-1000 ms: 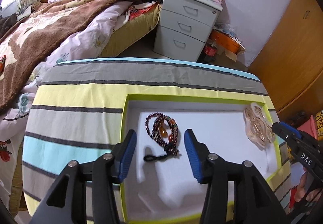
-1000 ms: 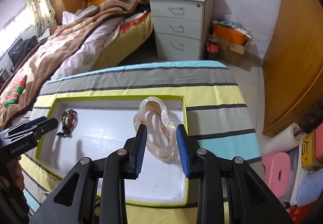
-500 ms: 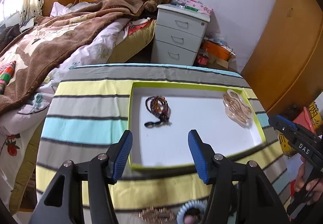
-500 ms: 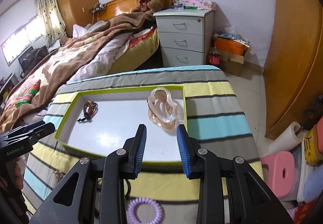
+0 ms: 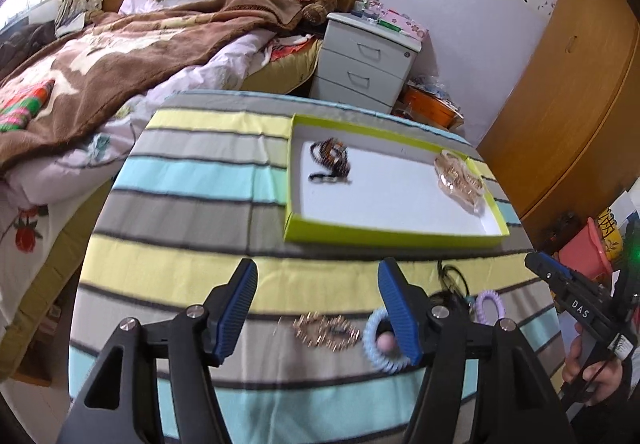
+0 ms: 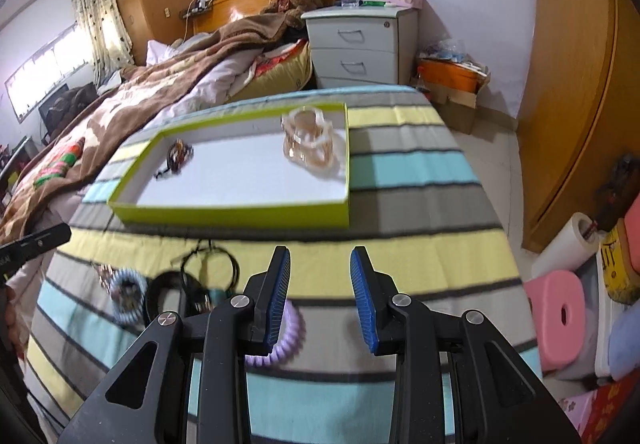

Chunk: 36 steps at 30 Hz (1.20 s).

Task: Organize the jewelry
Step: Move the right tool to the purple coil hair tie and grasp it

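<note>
From the left wrist, the left gripper (image 5: pixel 318 304) hangs with jaws spread wide and empty over the striped cloth (image 5: pixel 192 180); between and below its fingers lie a gold bracelet (image 5: pixel 326 332) and a blue coil band (image 5: pixel 380 344), with a purple coil band (image 5: pixel 490 306) just beside; beyond them the green-rimmed tray (image 5: pixel 384 234) holds a dark bead necklace (image 5: pixel 330 162) at its left and a pink bead strand (image 5: pixel 458 180) at its right; the right gripper (image 5: pixel 560 280) shows at the edge. From the right wrist, the right gripper (image 6: pixel 320 294) is parted and empty; the purple coil band (image 6: pixel 290 336) lies partly behind its left finger; the tray (image 6: pixel 240 216) sits beyond.
</note>
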### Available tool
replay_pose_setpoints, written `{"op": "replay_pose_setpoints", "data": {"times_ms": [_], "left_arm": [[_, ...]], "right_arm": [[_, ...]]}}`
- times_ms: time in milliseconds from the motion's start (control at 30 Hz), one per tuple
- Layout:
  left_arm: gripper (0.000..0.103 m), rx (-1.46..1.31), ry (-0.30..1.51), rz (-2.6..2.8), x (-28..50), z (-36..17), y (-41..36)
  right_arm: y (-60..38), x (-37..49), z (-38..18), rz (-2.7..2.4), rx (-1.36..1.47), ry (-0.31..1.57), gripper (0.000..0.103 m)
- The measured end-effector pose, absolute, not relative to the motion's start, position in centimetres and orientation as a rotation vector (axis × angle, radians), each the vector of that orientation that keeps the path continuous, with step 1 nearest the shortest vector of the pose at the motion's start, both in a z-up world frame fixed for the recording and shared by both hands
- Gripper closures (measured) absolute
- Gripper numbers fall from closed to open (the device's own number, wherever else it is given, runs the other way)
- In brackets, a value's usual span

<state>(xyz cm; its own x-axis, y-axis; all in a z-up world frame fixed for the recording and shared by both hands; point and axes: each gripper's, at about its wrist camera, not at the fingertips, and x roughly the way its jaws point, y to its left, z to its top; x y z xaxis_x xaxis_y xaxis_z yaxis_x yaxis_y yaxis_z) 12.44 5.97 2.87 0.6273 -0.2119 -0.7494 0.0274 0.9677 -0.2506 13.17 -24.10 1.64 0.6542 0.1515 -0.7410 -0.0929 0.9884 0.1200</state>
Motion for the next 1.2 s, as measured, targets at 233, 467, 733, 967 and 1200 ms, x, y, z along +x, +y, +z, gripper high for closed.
{"op": "replay_pose_setpoints", "data": {"times_ms": [233, 467, 733, 967, 1200], "left_arm": [[0.038, -0.241, 0.896, -0.126, 10.2, 1.3, 7.4], [0.038, -0.252, 0.905, -0.119, 9.0, 0.2, 8.3], [0.038, -0.253, 0.917, -0.12, 8.7, -0.6, 8.8], [0.038, -0.251, 0.933, -0.116, 8.9, -1.2, 8.8], [0.038, -0.225, 0.945, -0.111, 9.6, -1.5, 8.4]], "right_arm": [[-23.6, 12.1, -0.2, 0.162, 0.039, 0.876, 0.071], [-22.6, 12.1, -1.2, 0.179, 0.003, 0.917, 0.064], [-21.8, 12.4, -2.0, 0.177, -0.038, 0.948, 0.061], [-21.2, 12.1, -2.1, 0.162, -0.085, 0.932, 0.062], [-21.4, 11.8, -2.1, 0.164, -0.078, 0.917, 0.092]]}}
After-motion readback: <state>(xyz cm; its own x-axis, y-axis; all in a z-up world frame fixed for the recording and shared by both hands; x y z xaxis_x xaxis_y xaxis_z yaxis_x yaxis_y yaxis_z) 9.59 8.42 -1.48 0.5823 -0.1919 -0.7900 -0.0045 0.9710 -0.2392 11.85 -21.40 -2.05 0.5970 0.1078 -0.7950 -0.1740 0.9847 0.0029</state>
